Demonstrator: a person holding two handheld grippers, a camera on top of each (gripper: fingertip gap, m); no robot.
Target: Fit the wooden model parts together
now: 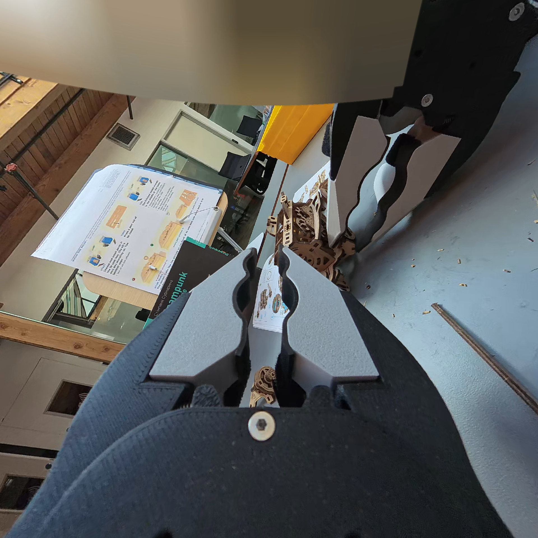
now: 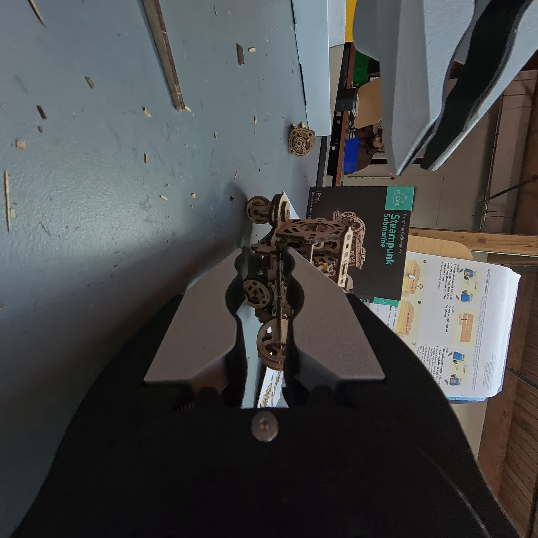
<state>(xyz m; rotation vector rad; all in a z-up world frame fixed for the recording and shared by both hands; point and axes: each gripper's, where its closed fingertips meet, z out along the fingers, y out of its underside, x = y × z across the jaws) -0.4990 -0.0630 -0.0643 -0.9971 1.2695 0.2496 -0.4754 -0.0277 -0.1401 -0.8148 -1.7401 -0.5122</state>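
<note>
1. Your left view shows the left gripper (image 1: 269,253) with its jaws a narrow gap apart and nothing between the tips. Behind them stand the instruction sheet (image 1: 128,227) and the dark box (image 1: 186,273); a booklet (image 1: 270,302) lies on the worktop (image 1: 436,262).
2. Only that view shows your right gripper (image 1: 349,233) from outside, its tips down on the wooden model (image 1: 302,233). A small wooden part (image 1: 263,384) lies on the worktop near the left jaws' base.
3. Your right view alone shows the grip from inside: the right jaws (image 2: 266,253) are clamped on a thin plate of the model (image 2: 305,233), wheels showing between the fingers.
4. Count in the right view: one model, one loose round part (image 2: 301,139), one long strip (image 2: 164,55), one box (image 2: 361,241), one sheet (image 2: 454,320), many chips (image 2: 20,144).
5. The left gripper's fingers (image 2: 413,87) fill the upper right corner and cover part of the room behind.
</note>
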